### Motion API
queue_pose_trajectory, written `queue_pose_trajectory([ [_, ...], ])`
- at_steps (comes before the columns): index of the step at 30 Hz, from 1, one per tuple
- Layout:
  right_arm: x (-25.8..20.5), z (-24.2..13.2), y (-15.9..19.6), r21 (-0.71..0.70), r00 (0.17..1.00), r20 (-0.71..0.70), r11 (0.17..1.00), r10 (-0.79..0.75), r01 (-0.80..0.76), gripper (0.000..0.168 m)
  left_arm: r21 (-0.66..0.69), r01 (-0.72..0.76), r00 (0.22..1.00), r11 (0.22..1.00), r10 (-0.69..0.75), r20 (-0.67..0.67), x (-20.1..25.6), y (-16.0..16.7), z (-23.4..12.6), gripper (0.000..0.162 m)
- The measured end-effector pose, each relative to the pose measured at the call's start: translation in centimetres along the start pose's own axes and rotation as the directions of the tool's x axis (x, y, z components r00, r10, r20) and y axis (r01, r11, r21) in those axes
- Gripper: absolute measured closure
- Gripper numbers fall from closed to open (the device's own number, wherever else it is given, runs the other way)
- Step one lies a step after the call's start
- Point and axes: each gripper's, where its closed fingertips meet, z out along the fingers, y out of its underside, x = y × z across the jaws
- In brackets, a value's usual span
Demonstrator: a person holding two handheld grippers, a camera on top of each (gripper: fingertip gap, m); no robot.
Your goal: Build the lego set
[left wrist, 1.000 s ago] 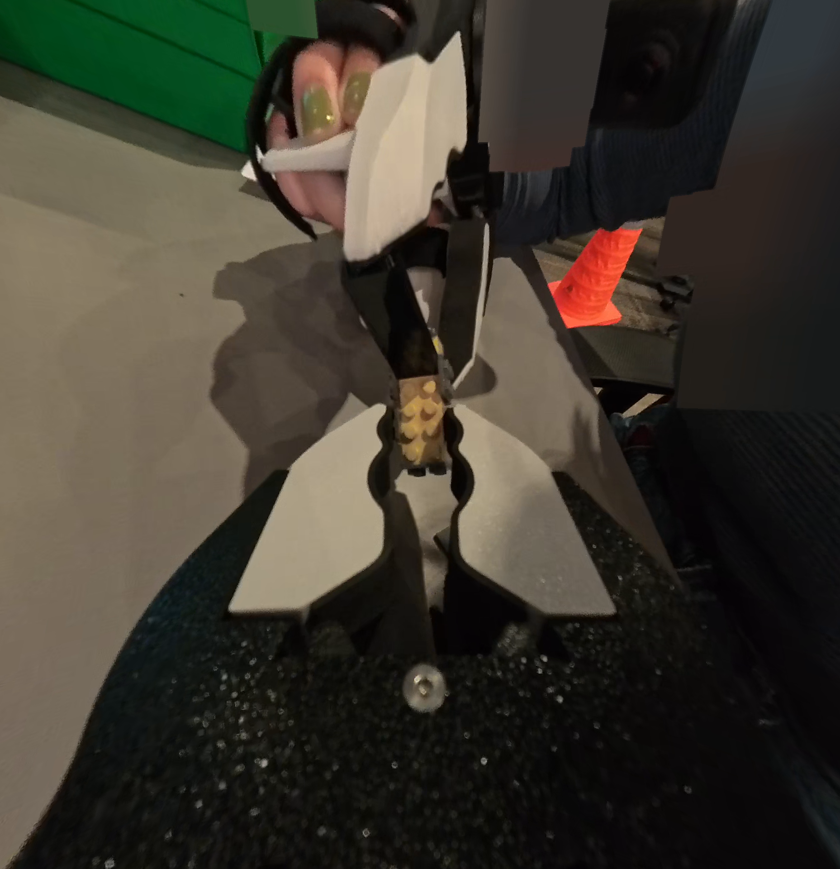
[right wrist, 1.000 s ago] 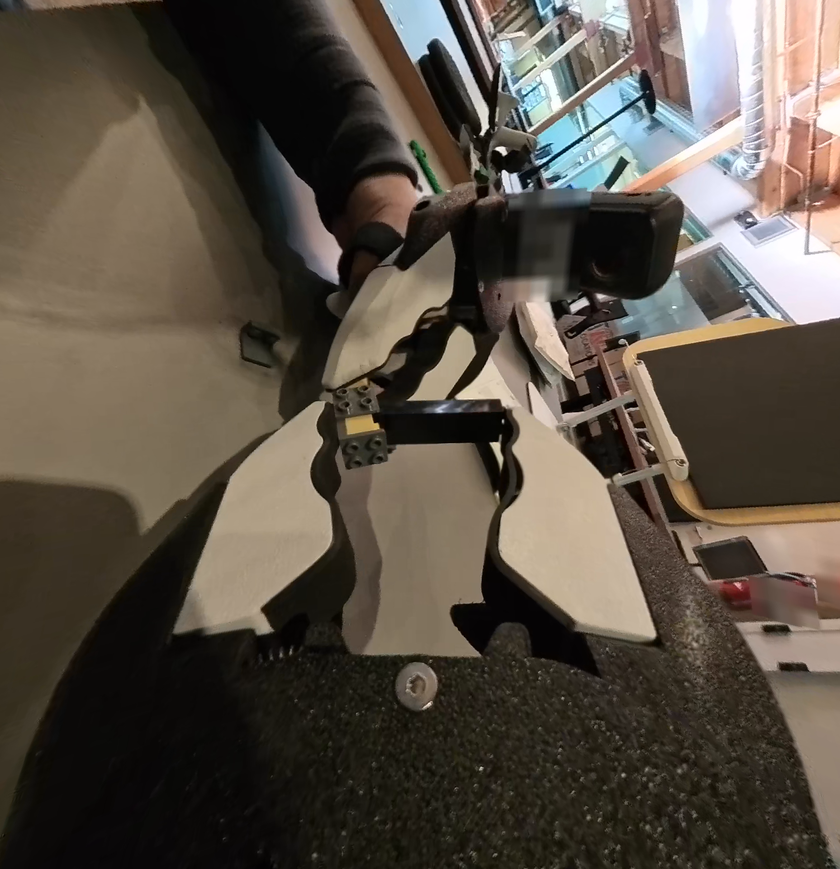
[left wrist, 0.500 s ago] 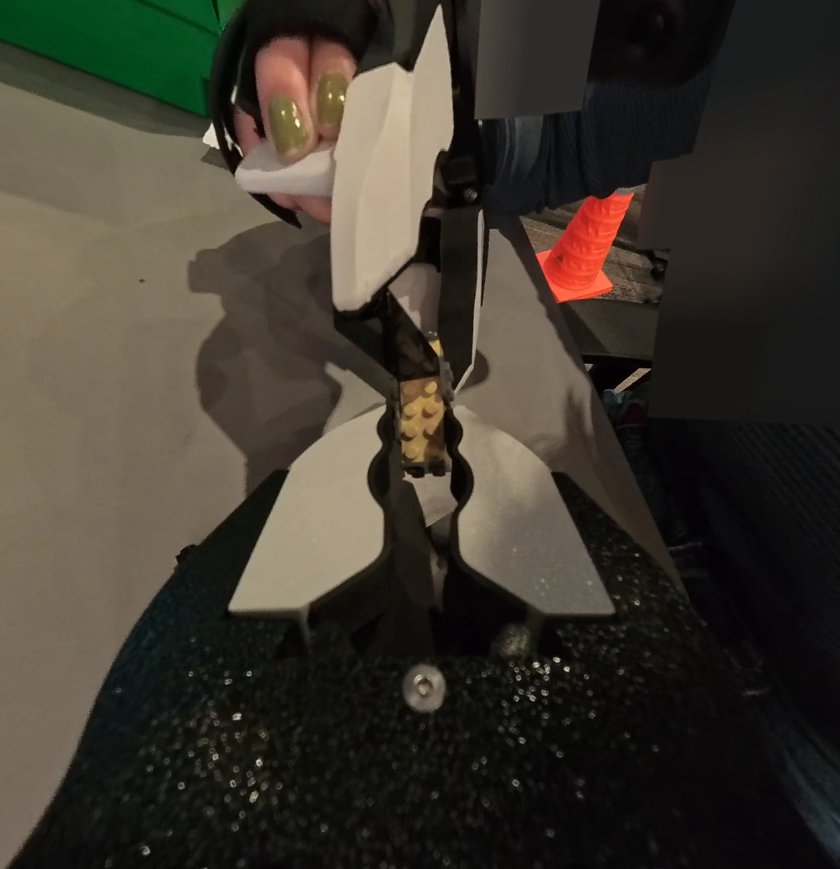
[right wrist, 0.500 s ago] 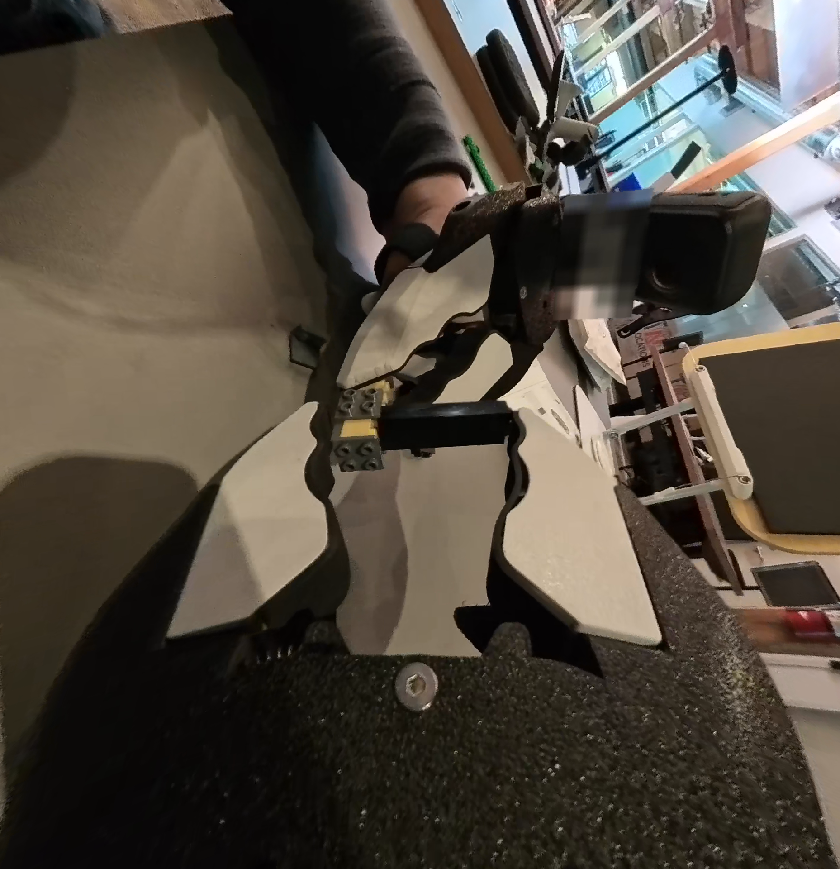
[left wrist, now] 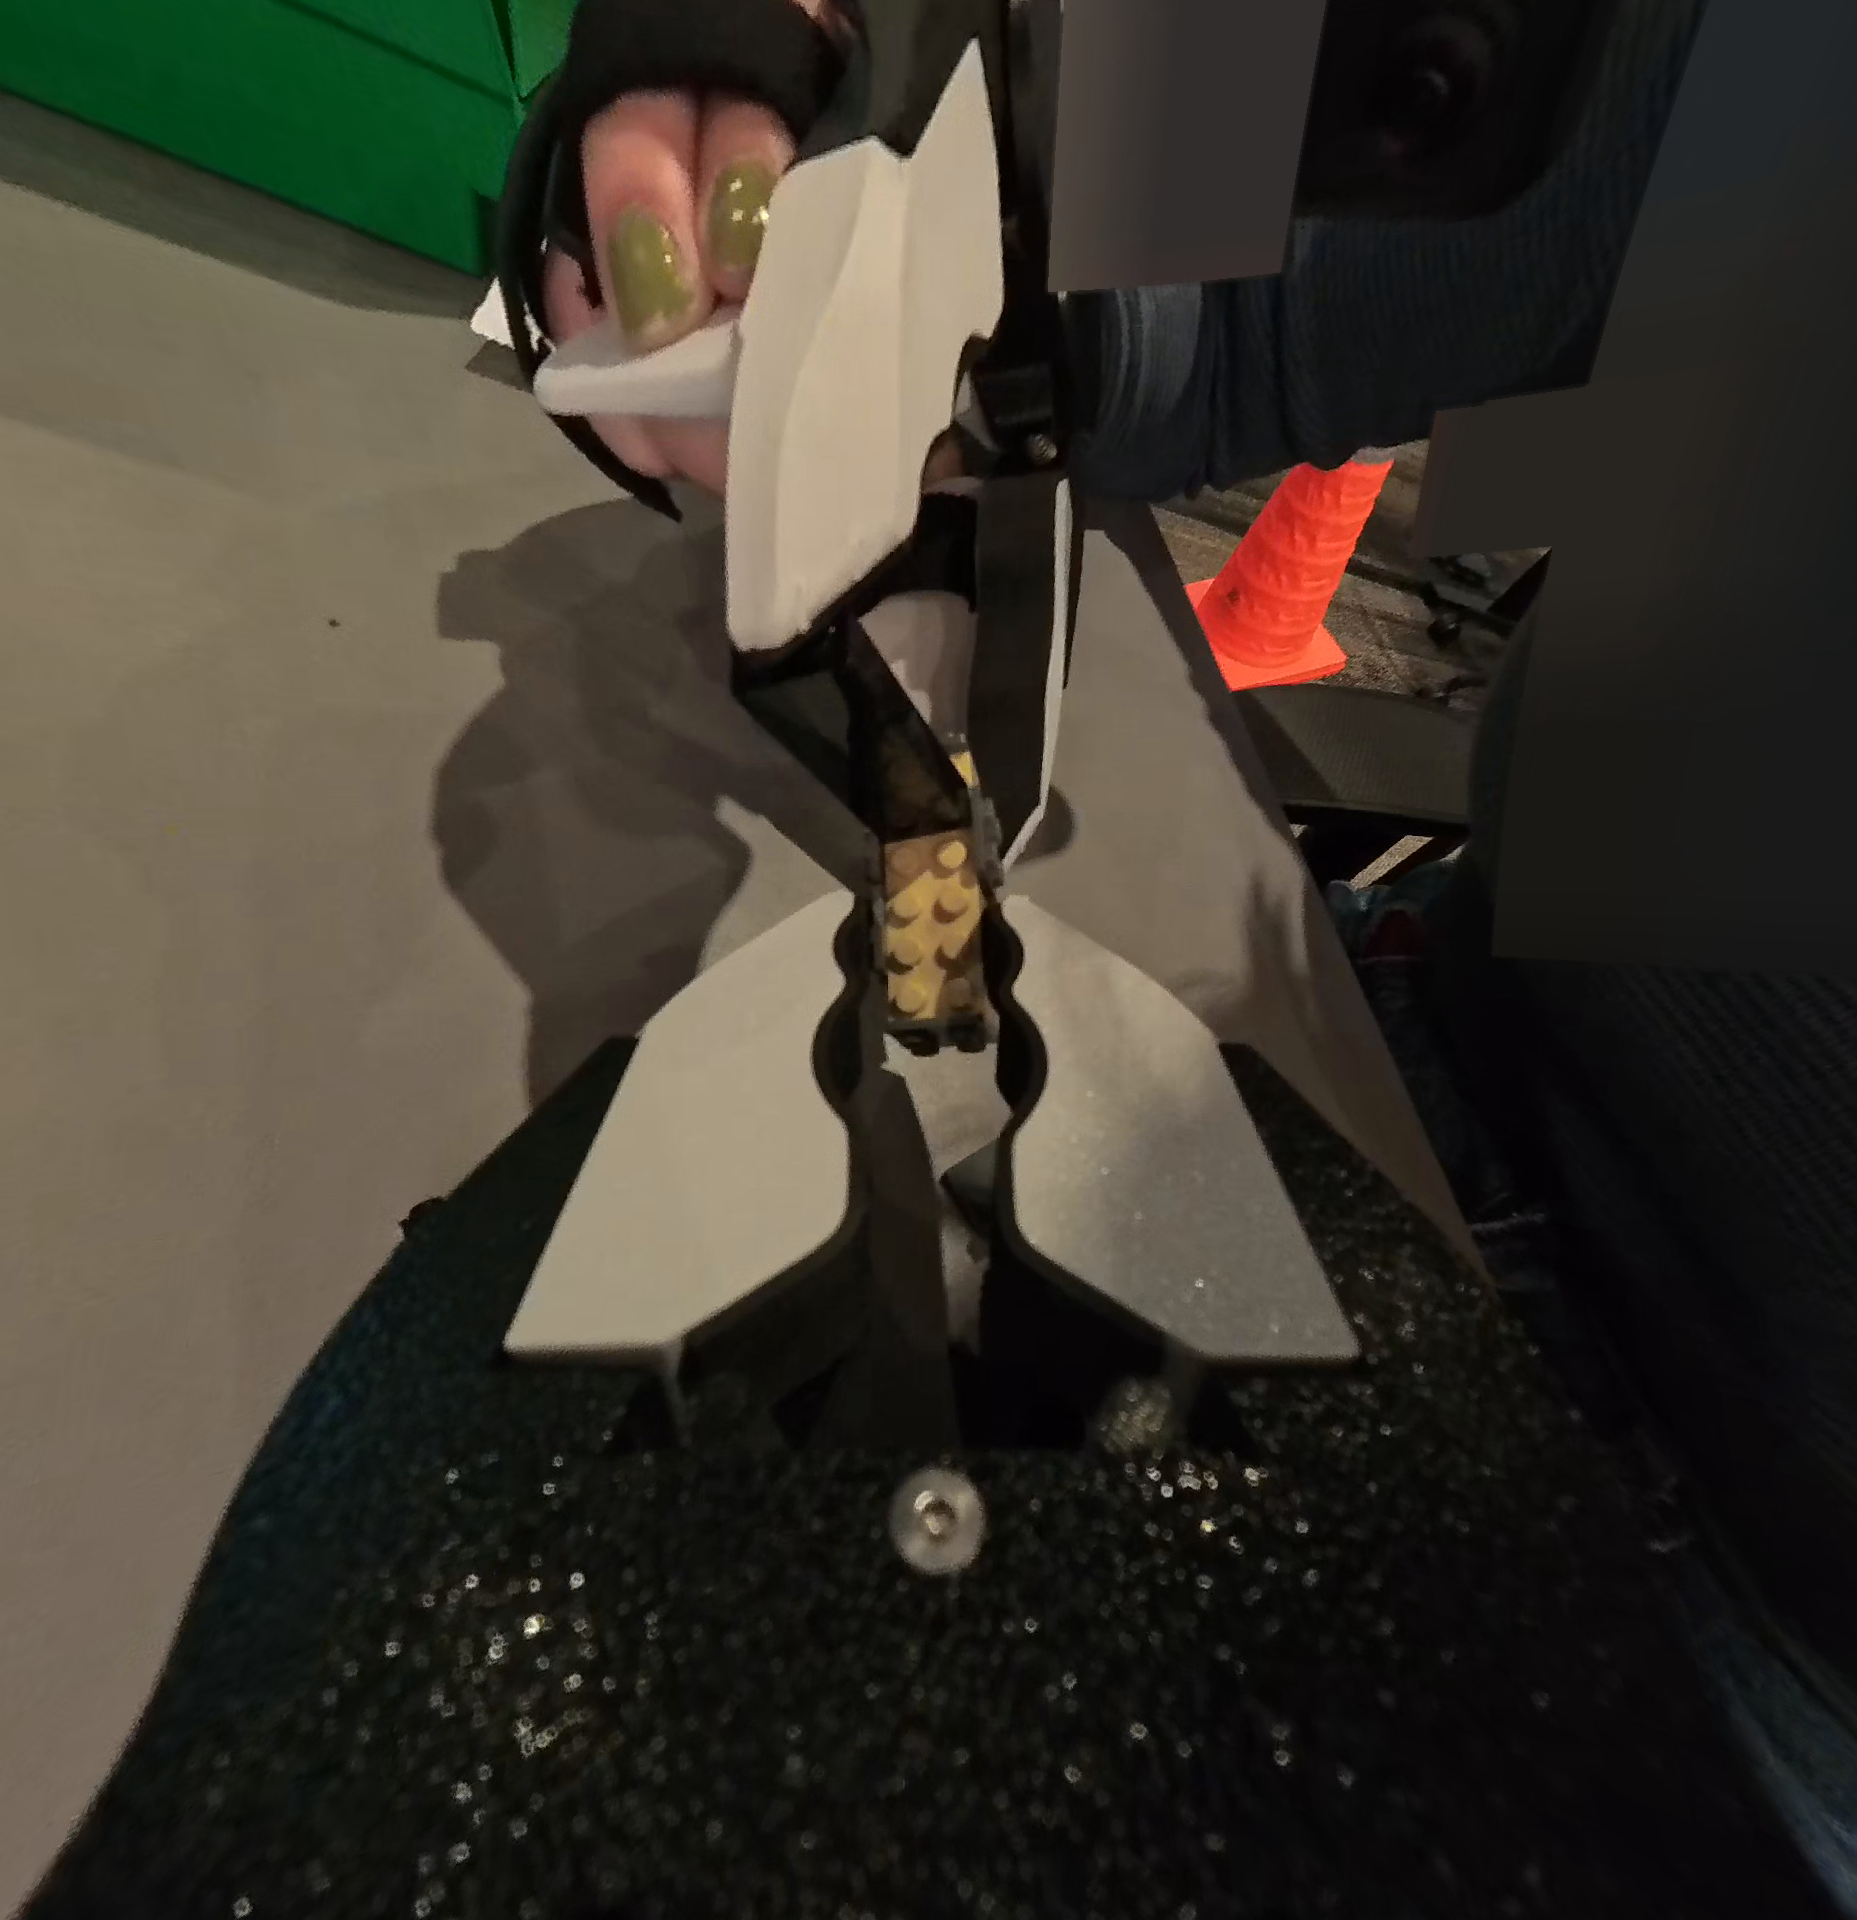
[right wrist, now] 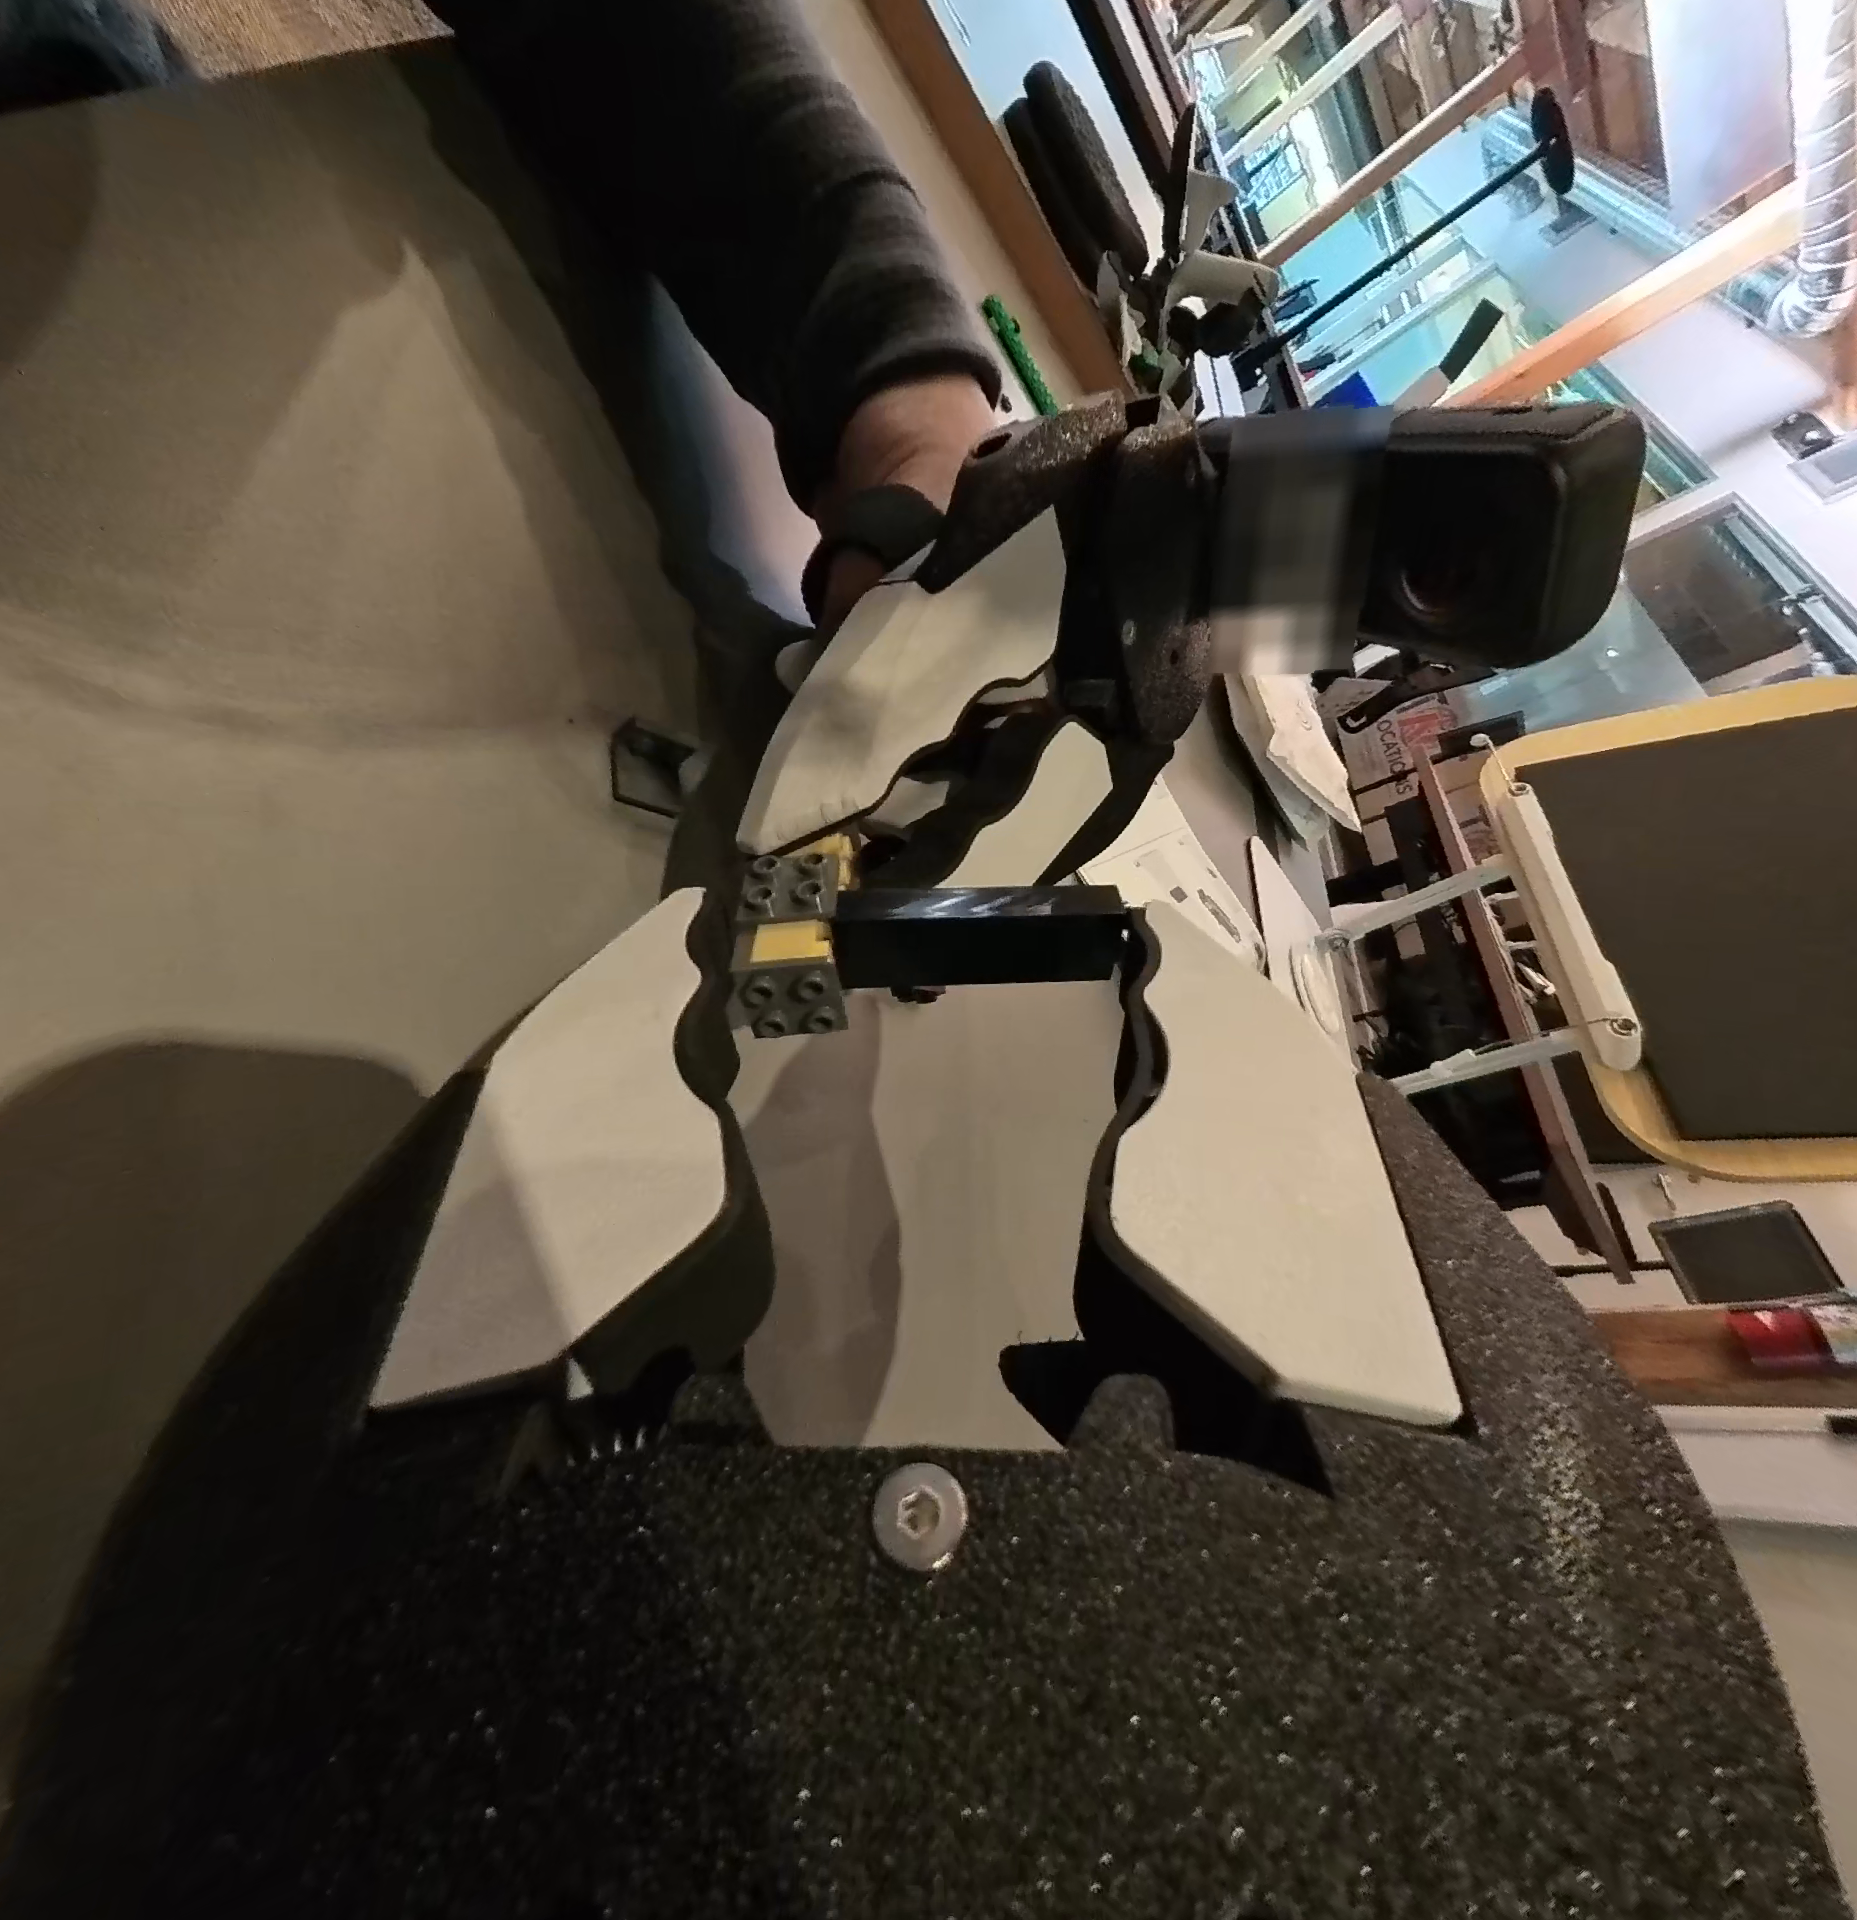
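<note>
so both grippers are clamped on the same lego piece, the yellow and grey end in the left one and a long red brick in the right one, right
Not quite: the long brick spanning the right gripper is black, not red, as the right wrist view shows. The left gripper does clamp the yellow and grey end.

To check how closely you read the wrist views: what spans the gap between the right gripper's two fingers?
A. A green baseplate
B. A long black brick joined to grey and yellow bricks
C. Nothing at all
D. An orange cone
B: in the right wrist view the long black brick, joined to the grey and yellow bricks, bridges the right gripper from finger to finger.
</note>
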Motion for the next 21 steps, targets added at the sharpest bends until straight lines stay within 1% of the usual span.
queue_pose_trajectory([
  [5, -0.08, -0.06, -0.01, 0.001, 1.0, 0.017, 1.0, 0.017, -0.017, 0.096, 0.003, -0.001, 1.0, 1.0, 0.001, -0.005, 0.07, -0.02, -0.03, 0.141],
  [11, -0.18, -0.11, -0.05, 0.002, 0.999, 0.032, 1.0, 0.021, -0.021, 0.09, 0.013, 0.007, 1.0, 1.0, -0.007, 0.005, -0.13, -0.13, -0.13, 0.141],
  [16, -0.42, -0.19, 0.23, -0.014, 0.999, 0.047, 1.0, -0.008, 0.009, 0.088, -0.002, 0.002, 0.999, 1.0, -0.002, 0.035, -0.49, 0.08, -0.13, 0.141],
  [19, -0.54, -0.2, 0.33, -0.027, 0.998, 0.064, 1.0, -0.008, 0.009, 0.084, 0.0, 0.001, 0.999, 1.0, -0.001, 0.049, -0.71, 0.06, -0.22, 0.141],
  [21, -0.57, -0.34, 0.22, -0.024, 0.997, 0.074, 1.0, 0.0, 0.002, 0.085, -0.008, -0.007, 0.998, 1.0, 0.008, 0.066, -0.9, 0.16, -0.26, 0.141],
])
